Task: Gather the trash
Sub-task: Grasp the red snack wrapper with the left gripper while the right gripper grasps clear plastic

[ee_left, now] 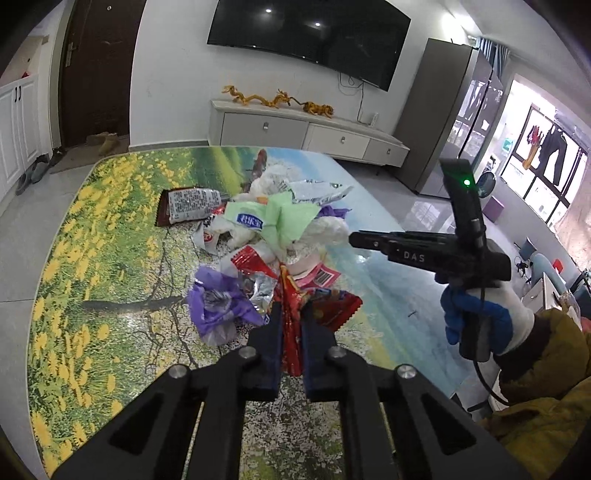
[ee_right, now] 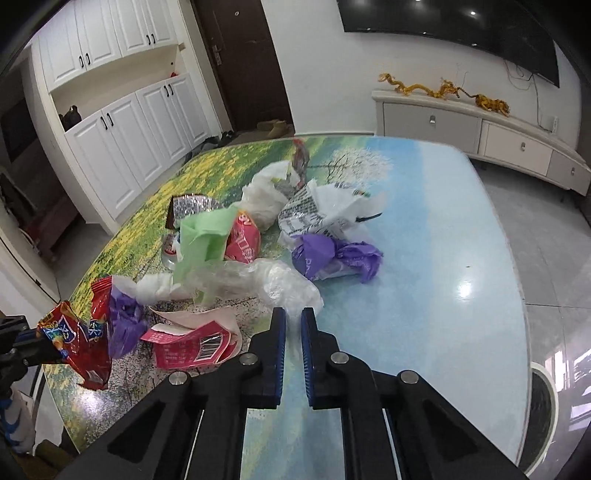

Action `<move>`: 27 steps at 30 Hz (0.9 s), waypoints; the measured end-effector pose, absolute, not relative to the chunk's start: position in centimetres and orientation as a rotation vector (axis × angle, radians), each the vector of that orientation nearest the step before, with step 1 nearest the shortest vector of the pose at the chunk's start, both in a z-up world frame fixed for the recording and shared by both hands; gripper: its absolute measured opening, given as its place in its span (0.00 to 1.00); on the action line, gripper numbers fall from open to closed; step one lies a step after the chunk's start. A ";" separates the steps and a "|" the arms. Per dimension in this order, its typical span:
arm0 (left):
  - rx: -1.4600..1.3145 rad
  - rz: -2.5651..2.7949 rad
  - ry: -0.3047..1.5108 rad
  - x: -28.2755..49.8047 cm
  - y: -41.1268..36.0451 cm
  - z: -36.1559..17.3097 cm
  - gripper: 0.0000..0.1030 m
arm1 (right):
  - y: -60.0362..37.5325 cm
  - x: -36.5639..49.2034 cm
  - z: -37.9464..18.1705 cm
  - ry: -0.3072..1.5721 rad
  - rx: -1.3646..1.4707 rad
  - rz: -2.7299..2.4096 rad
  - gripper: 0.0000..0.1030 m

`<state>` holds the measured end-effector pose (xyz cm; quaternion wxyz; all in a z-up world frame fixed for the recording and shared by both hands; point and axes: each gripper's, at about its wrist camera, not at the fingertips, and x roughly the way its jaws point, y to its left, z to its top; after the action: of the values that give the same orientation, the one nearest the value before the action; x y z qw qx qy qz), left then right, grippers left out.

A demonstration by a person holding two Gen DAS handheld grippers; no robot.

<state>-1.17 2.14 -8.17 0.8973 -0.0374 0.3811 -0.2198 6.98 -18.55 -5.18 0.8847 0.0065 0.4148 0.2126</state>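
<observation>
Left gripper (ee_left: pixel 288 317) pinching red wrapper (ee_left: pixel 290 332), low centre of its frame, at the near edge of the trash pile (ee_left: pixel 258 236) on the table (ee_left: pixel 110 258). Right gripper (ee_right: pixel 292 321) nearly closed on clear plastic bag (ee_right: pixel 284 288), centre frame.

We are in a home living room: a wall-mounted television (ee_left: pixel 310 33) at twelve o'clock, a low media cabinet (ee_left: pixel 306 133) beneath, white cupboards (ee_right: pixel 122 122) and entry door (ee_right: pixel 243 59) at ten o'clock.
</observation>
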 end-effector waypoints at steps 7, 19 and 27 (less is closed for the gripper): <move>-0.095 -0.430 0.724 -2.1 3.3 -5.6 0.07 | -20.3 4.4 -2.5 0.787 0.039 0.409 0.08; -0.237 -0.476 0.751 -1.5 5.1 -4.1 0.07 | -24.7 1.0 -0.7 0.735 0.100 0.305 0.08; -0.178 -0.661 0.975 -2.6 -0.7 -9.5 0.07 | -27.2 -0.2 -0.1 0.718 0.123 0.225 0.08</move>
<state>-2.61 -0.70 -9.51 0.8278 -0.0839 0.4592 -0.3113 -0.24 -27.24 -0.10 0.9283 0.0599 0.3502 0.1097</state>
